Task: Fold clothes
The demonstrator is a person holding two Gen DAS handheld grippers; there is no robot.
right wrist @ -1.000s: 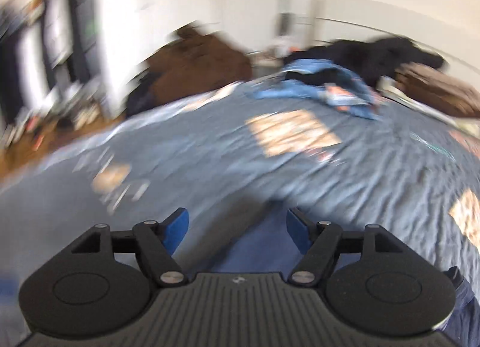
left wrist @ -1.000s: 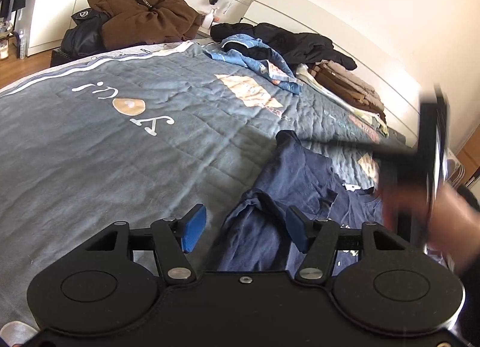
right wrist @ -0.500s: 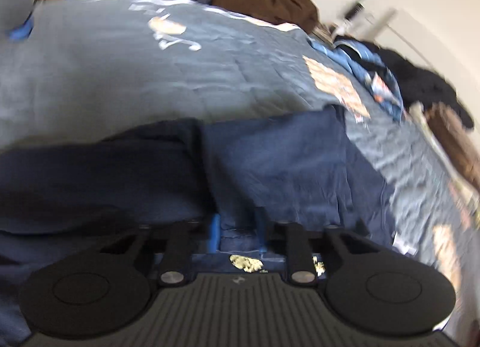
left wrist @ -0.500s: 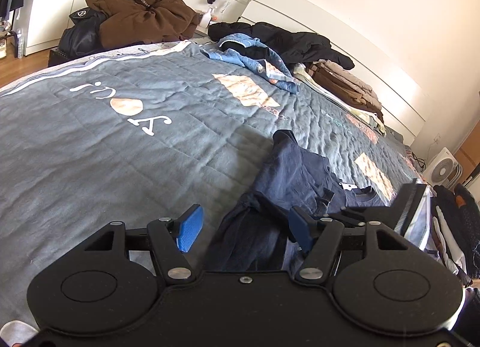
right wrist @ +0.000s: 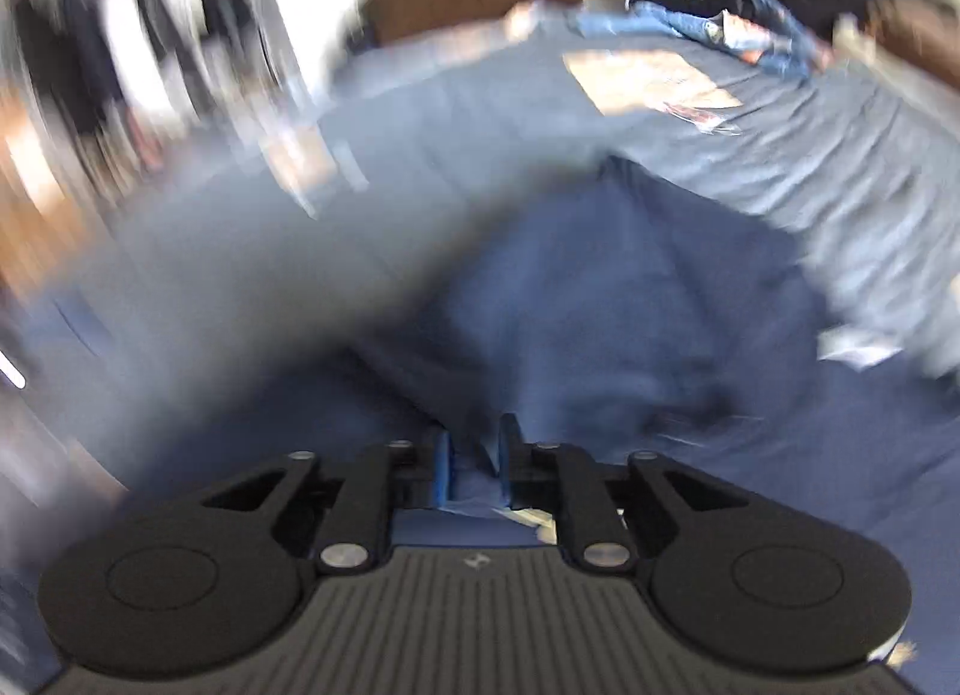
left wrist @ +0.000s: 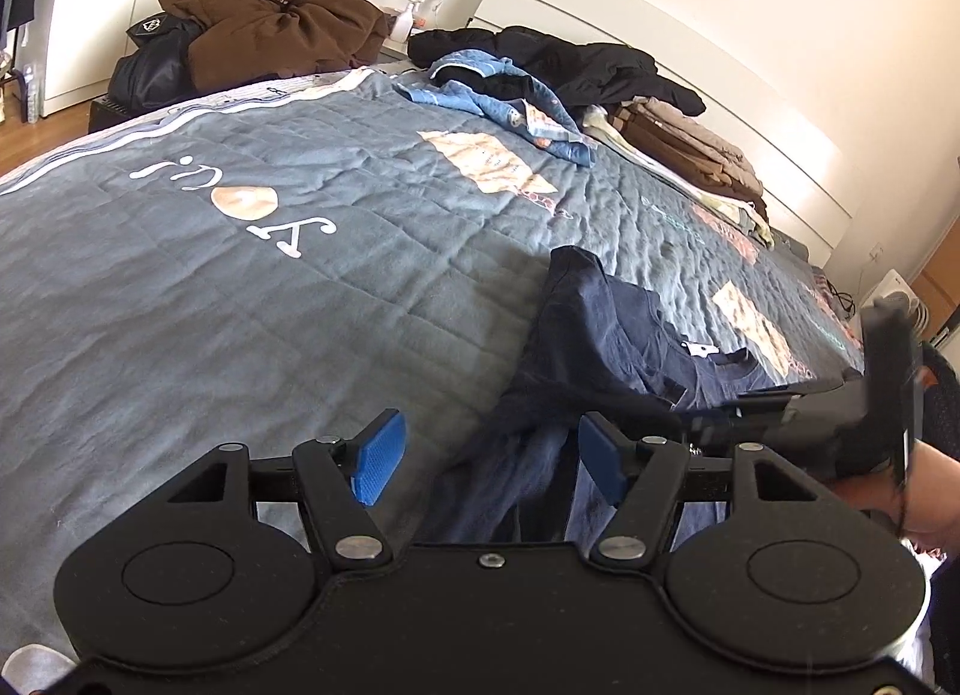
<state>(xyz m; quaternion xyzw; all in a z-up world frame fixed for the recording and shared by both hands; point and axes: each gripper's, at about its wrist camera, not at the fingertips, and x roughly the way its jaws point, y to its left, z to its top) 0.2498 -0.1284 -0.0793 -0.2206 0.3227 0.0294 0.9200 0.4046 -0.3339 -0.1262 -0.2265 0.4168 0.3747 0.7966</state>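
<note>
Though stitched in white across the grey-blue bedspread [left wrist: 240, 305], lettering [left wrist: 240, 197] seen upside down and not legible. Small label on the brown jacket [left wrist: 276, 17] beyond the bed's far corner, too small to read. White tag [left wrist: 699, 348] inside the collar of the navy T-shirt [left wrist: 606, 335], also unreadable.

Lies on the near right part of the bedspread, that T-shirt, collar toward the headboard, near end bunched into folds just ahead of the left gripper [left wrist: 489, 464]. Holds its blue pads well apart there, gripping nothing, much as a second ago.

Compared with a second ago, right gripper [right wrist: 474, 455] down from open air onto the shirt; jaws, then wide, now drawn nearly together and pinching a fold of navy cloth, having eased apart slightly in the last half second. Collar region flatter and further unfolded than before.

From the left wrist only: sharp view of the light blue garment [left wrist: 510, 107], black clothes [left wrist: 570, 59] and folded brown stack [left wrist: 690, 149] along the headboard, plus the right gripper's body from the side, low over the shirt, with a hand [left wrist: 936, 491] behind it. From the right wrist only: pinched cloth between the pads, close up; everything else smeared by motion blur.
</note>
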